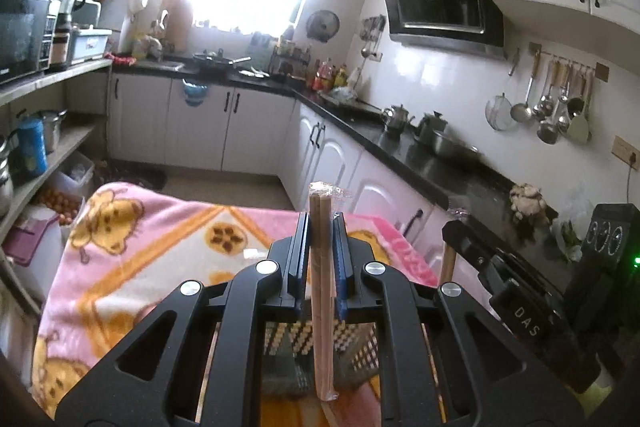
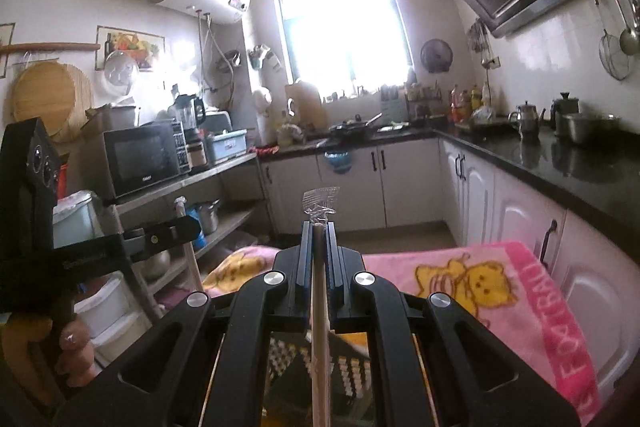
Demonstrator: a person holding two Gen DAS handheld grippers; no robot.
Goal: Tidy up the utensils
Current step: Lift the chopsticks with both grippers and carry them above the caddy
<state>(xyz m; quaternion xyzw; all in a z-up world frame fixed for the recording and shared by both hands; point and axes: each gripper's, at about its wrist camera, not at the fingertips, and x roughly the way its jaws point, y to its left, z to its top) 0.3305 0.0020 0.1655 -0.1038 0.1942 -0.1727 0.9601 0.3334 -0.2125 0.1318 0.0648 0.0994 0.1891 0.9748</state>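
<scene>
My left gripper [image 1: 321, 227] is shut on a pair of wooden chopsticks [image 1: 322, 327] in a clear plastic wrapper, held upright between the pads. My right gripper [image 2: 319, 229] is shut on a second wrapped pair of chopsticks [image 2: 319, 327], with crumpled wrapper [image 2: 322, 203] sticking out above the fingertips. Both are lifted above a table covered by a pink cartoon blanket [image 1: 160, 247]. A dark perforated utensil holder [image 1: 288, 351] shows below the left gripper, and the utensil holder [image 2: 352, 367] also sits under the right one. The left gripper's body [image 2: 160, 237] and the hand holding it [image 2: 72, 347] appear in the right wrist view.
A black countertop [image 1: 420, 163] with kettles and a steel pot runs along the right over white cabinets. Ladles [image 1: 552, 107] hang on the wall. A shelf [image 2: 180, 183] with a microwave and containers stands on the left. Open floor [image 1: 224, 183] lies beyond the table.
</scene>
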